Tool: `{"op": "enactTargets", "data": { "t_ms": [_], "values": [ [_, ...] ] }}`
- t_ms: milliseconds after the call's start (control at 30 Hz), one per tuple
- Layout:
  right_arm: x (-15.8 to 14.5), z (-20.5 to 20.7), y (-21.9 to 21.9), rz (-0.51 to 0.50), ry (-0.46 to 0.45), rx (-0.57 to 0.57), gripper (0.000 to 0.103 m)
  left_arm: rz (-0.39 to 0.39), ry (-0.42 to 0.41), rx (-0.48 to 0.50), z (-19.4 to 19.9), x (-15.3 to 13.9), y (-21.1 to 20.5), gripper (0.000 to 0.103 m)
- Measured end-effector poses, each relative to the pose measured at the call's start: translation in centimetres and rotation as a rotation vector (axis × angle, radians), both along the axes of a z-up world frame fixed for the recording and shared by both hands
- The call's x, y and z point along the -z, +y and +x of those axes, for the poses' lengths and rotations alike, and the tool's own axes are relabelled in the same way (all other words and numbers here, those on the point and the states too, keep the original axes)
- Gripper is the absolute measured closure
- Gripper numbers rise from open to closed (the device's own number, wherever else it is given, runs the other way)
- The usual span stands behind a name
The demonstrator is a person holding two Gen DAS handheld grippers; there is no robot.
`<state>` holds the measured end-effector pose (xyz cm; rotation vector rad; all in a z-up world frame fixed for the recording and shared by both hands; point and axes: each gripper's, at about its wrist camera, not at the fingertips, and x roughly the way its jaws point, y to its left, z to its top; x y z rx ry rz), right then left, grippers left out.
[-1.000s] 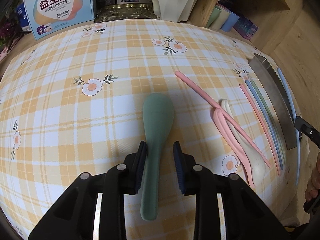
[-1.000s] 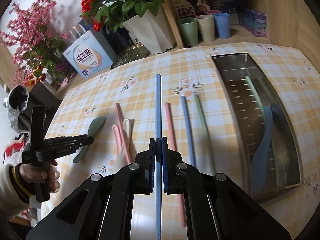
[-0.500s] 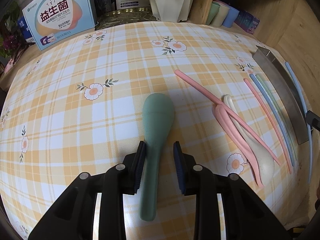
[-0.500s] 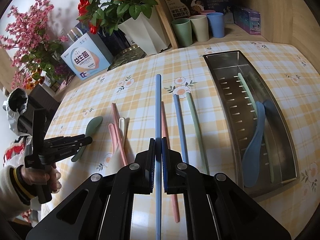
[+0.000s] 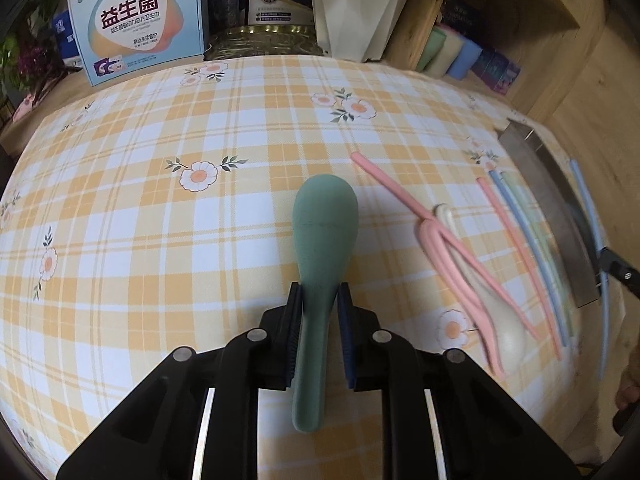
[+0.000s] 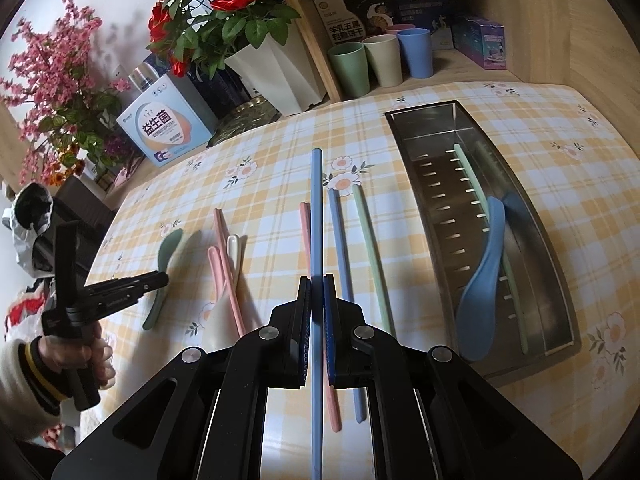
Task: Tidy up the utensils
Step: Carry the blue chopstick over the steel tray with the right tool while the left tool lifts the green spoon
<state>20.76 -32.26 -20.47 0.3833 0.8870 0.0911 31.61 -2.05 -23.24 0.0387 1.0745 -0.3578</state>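
My left gripper (image 5: 319, 300) is shut on the handle of a green spoon (image 5: 322, 236), bowl pointing away, held above the checked tablecloth; the spoon also shows in the right wrist view (image 6: 164, 264). My right gripper (image 6: 317, 284) is shut on a blue chopstick (image 6: 316, 216) and holds it above the table. A steel tray (image 6: 436, 120) at the right holds a blue spoon (image 6: 482, 280) and a green chopstick (image 6: 474, 184). Pink (image 6: 306, 232), blue (image 6: 340, 248) and green (image 6: 370, 252) chopsticks lie left of the tray. A pink chopstick pair and a cream spoon (image 5: 496, 312) lie between.
At the back stand a blue-and-white box (image 5: 138, 24), a white flower pot (image 6: 276, 68), a brass tin (image 5: 264, 42) and three cups (image 6: 380, 60) on a wooden shelf. A wooden wall runs along the right side.
My left gripper has closed on the green spoon's handle and lifted it off the cloth. My right gripper has risen and pulled back slightly with the blue chopstick.
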Motion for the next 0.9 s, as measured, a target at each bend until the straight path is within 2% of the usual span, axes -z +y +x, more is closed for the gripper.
{"op": "enactTargets", "data": {
  "t_ms": [333,367,400,433,667,833,900],
  "values": [
    [-0.4,-0.2,-2.1,-0.012,-0.011,0.031,0.097,-0.082,-0.039,0.02,-1.6,-2.3,-1.3,0.087],
    [-0.5,-0.1,-2.5,-0.019,-0.012,0.037,0.097,-0.089,-0.04,0.025,-1.7,-2.5,-1.5,0.09],
    [-0.7,0.0,-3.2,-0.031,-0.014,0.048,0.097,-0.096,-0.041,0.036,-1.9,-2.8,-1.8,0.1],
    [-0.8,0.1,-3.7,-0.037,-0.015,0.056,0.097,-0.096,-0.041,0.043,-1.9,-2.9,-2.1,0.103],
    [-1.9,1.6,-7.8,-0.105,-0.02,0.104,0.097,-0.091,-0.024,0.089,-2.0,-2.6,-3.8,0.103],
    [-1.9,1.8,-8.6,-0.111,-0.019,0.109,0.097,-0.133,0.016,0.078,-1.3,-1.6,-3.7,0.102],
    [-1.6,1.8,-8.6,-0.1,-0.017,0.11,0.097,-0.16,0.024,0.066,-0.9,-1.5,-3.4,0.098]
  ]
}}
